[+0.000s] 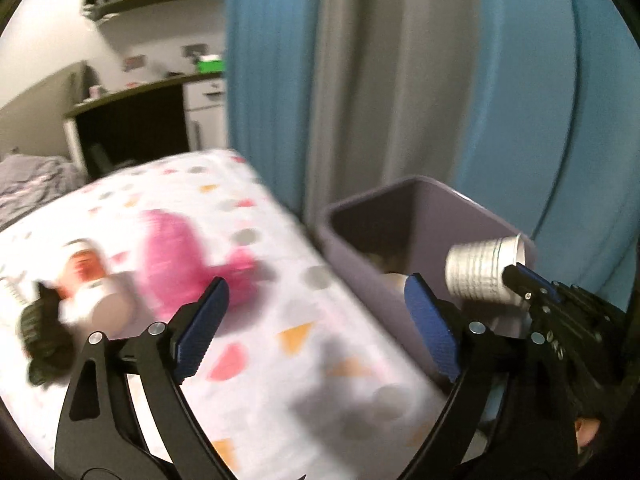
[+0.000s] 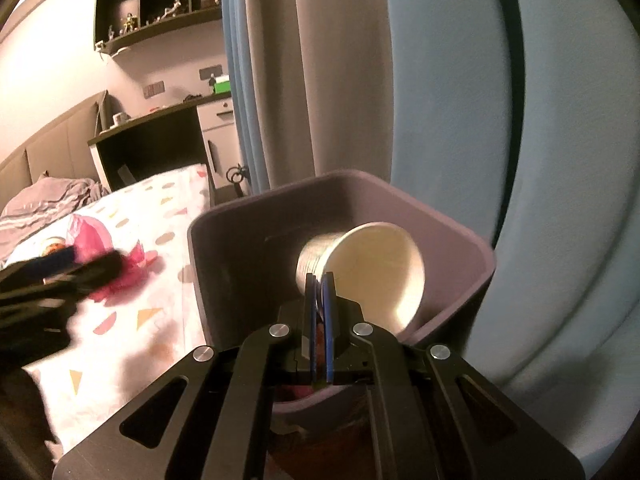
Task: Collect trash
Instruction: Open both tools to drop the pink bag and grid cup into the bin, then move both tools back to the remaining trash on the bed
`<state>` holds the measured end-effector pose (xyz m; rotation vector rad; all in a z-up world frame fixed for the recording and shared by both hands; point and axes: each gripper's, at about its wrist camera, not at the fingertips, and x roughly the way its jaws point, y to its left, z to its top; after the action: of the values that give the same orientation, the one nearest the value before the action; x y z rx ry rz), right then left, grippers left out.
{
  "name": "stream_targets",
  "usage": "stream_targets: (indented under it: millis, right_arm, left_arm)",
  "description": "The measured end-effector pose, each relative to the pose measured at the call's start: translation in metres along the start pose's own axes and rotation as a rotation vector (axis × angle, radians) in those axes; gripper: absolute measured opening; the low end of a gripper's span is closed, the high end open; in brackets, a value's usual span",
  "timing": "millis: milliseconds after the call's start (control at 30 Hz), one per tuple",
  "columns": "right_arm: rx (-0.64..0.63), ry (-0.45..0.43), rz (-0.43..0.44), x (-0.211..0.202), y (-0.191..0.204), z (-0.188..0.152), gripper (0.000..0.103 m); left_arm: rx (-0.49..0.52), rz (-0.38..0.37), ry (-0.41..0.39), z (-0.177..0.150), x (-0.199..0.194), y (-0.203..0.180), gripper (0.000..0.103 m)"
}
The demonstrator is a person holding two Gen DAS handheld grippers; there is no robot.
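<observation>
Beside the bed, against blue and grey curtains, stands a purple bin (image 2: 452, 276), and that is where I am working. With my right gripper (image 2: 319, 280) I hold a white paper cup (image 2: 372, 272): its two blue pads are pressed together on the cup's rim, and the cup lies on its side over the bin's open top, its mouth turned toward my camera. From the left wrist view the same cup (image 1: 482, 270) hangs above the bin's (image 1: 400, 200) right rim, not yet dropped.

My left gripper (image 1: 316, 334) has its fingers spread wide with nothing between them. It hovers over the corner of the bedsheet (image 1: 280, 320), white with coloured dots and triangles, beside the bin.

At the bottom of the bin I can make out something pale, so I judge that at least one piece is already in, though it is too dim to name.

Left on the bed are a crumpled pink wrapper or tissue (image 1: 192, 260), a small package (image 1: 86, 280) in red and white, and a dark object (image 1: 44, 336) near it; all three are blurred. My estimate: the cup is a release away from done, and those bed items remain to be gathered.
</observation>
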<state>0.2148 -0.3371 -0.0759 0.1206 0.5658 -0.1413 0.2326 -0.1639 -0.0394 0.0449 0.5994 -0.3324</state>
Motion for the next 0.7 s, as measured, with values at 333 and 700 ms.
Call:
stream_targets:
  millis: [333, 700]
  right_arm:
    - [0.003, 0.043, -0.013, 0.010, -0.002, -0.006, 0.014]
    - [0.013, -0.055, 0.019, -0.043, 0.015, -0.009, 0.063]
  left_arm:
    - [-0.087, 0.151, -0.047, -0.015, -0.049, 0.065, 0.091]
    - [-0.165, 0.280, -0.046, -0.037, -0.077, 0.123, 0.091]
